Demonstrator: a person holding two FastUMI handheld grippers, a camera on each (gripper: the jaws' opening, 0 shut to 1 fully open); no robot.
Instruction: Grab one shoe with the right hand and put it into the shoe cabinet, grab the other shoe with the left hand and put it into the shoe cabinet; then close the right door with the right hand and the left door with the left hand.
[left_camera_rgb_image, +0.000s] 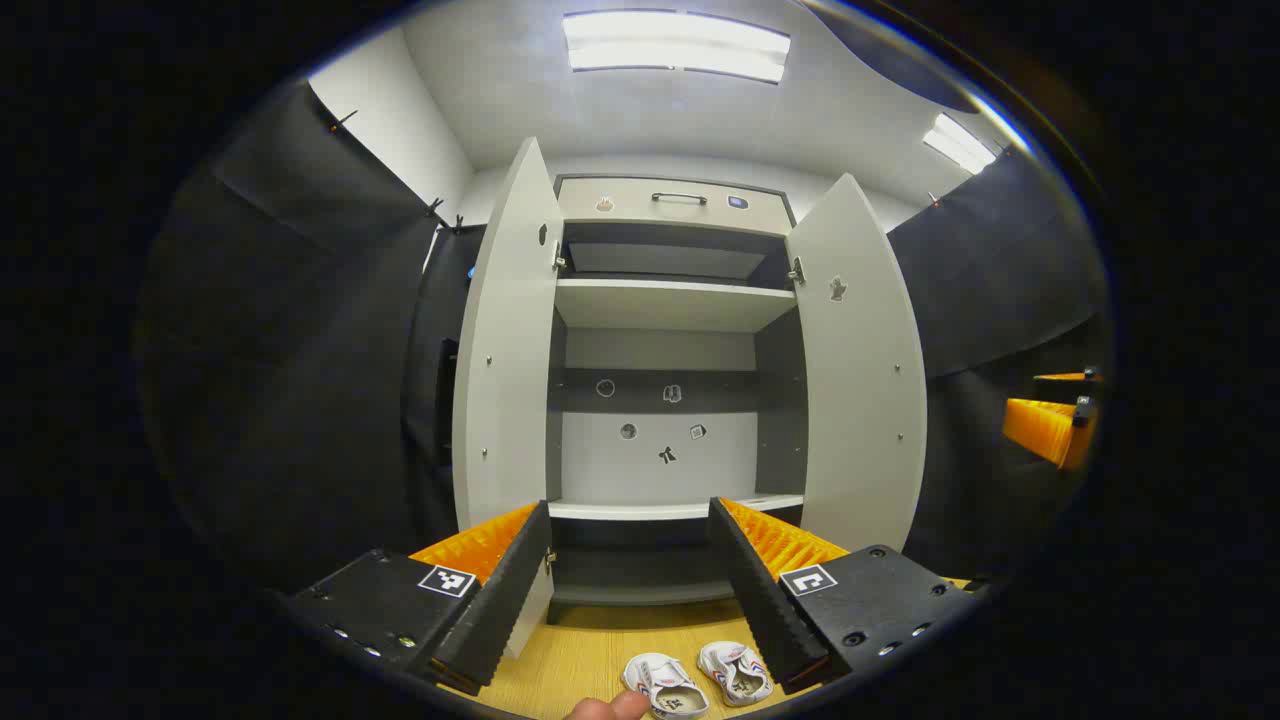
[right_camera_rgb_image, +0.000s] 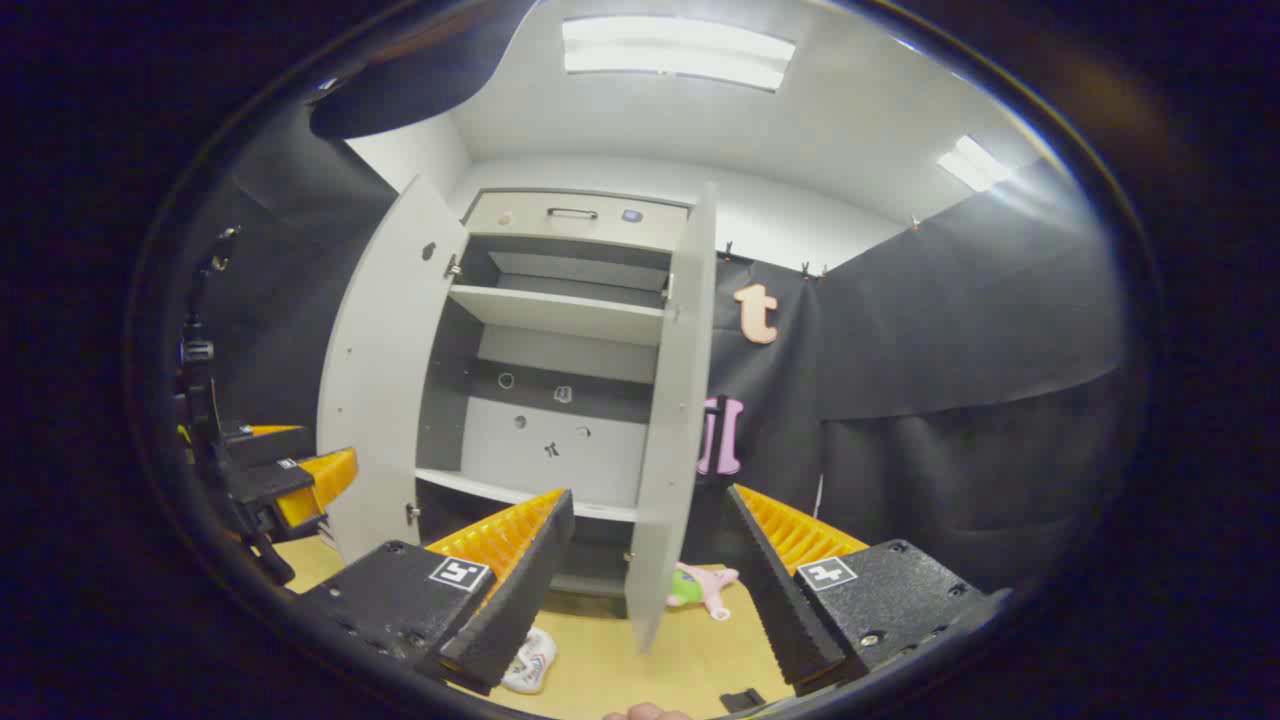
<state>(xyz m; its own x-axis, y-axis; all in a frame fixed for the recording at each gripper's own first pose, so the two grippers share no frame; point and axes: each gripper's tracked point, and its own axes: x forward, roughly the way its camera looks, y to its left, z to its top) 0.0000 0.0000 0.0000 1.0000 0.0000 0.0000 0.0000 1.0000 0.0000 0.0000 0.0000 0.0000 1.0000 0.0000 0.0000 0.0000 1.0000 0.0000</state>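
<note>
On wooden floor, white shoes, ridged tools open

Bright ceiling lights, curved fisheye edges.

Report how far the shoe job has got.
Nothing looks done. Both white shoes sit on the wooden floor before the grey shoe cabinet, whose left door and right door stand open. The left claw and right claw are open, holding nothing. Both shoes and both doors remain.
</note>
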